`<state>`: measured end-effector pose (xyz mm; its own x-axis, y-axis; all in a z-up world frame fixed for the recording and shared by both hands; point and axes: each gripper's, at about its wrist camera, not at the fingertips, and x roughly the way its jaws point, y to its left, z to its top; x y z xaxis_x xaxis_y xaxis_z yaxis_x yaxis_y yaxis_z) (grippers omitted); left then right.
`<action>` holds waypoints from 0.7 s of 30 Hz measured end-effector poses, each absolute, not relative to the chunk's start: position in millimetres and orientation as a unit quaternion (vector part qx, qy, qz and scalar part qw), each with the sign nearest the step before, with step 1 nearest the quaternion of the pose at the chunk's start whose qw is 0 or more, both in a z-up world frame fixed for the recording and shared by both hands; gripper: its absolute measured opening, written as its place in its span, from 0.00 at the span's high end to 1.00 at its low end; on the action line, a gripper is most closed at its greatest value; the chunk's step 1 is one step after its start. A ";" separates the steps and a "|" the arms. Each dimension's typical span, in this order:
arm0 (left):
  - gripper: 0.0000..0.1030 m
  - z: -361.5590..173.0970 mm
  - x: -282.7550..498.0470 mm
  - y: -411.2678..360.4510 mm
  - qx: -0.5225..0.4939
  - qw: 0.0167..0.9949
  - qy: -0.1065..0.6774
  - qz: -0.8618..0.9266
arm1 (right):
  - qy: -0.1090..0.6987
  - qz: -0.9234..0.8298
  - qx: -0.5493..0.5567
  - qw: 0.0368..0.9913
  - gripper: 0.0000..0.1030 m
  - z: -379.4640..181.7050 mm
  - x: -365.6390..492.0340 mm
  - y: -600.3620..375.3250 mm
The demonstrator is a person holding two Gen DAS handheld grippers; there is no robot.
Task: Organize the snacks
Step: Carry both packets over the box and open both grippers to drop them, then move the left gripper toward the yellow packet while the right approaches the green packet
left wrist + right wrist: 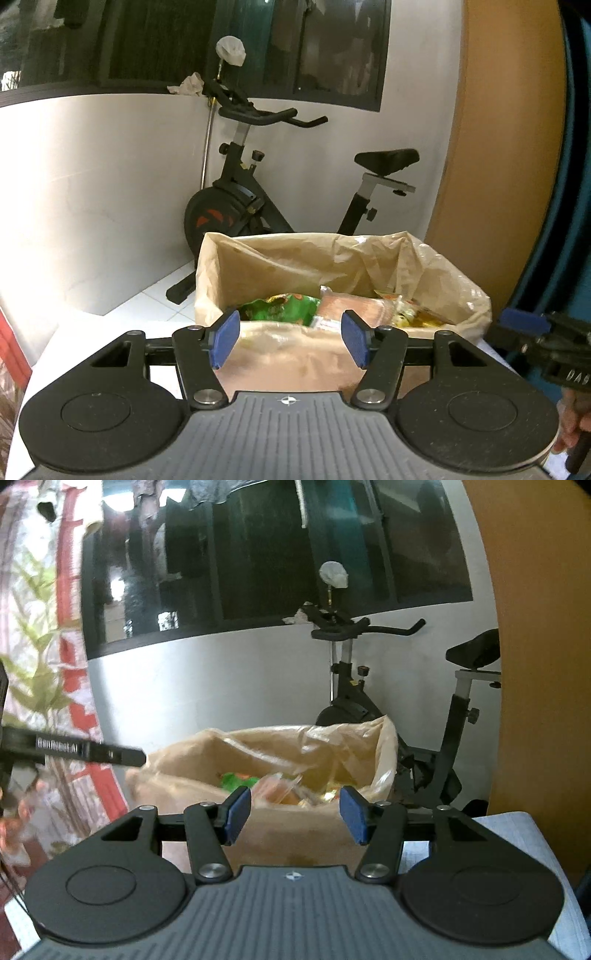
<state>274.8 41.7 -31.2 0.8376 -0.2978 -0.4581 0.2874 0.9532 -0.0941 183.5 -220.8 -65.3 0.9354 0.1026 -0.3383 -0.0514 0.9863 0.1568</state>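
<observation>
A tan plastic bag (280, 262) stands open on a white table (85, 332), holding several snack packets. A green packet (280, 308) and a pinkish packet (351, 306) show at its mouth. In the left wrist view my left gripper (290, 341) hangs open just in front of the bag's near wall, nothing between its blue pads (225, 341). In the right wrist view the same bag (258, 746) sits ahead, blurred, with green and orange packets (258, 784) inside. My right gripper (295, 818) is open and empty too. Its fingertip (524, 321) shows at the right edge of the left view.
A black exercise bike (258, 206) stands behind the bag against a white wall under dark windows. A brown curved panel (498, 147) rises at the right. A red-patterned cloth (74, 664) hangs at the left. A person's hand (576, 424) holds the right tool.
</observation>
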 end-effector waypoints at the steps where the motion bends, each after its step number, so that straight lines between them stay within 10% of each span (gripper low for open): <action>1: 0.39 -32.0 270.4 43.1 -0.015 0.958 0.240 -0.155 | 0.177 0.043 0.069 0.981 0.45 -67.2 178.5 -218.1; 21: 0.40 -127.8 232.8 58.0 -0.077 0.931 0.336 -0.123 | 0.361 0.102 0.025 0.927 0.45 -180.3 160.8 -167.1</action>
<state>232.8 58.0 -127.8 0.7436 -0.2805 -0.6070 0.1769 0.9579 -0.2259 160.8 -167.1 -180.3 0.7187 0.2075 -0.6636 -0.1710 0.9779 0.1206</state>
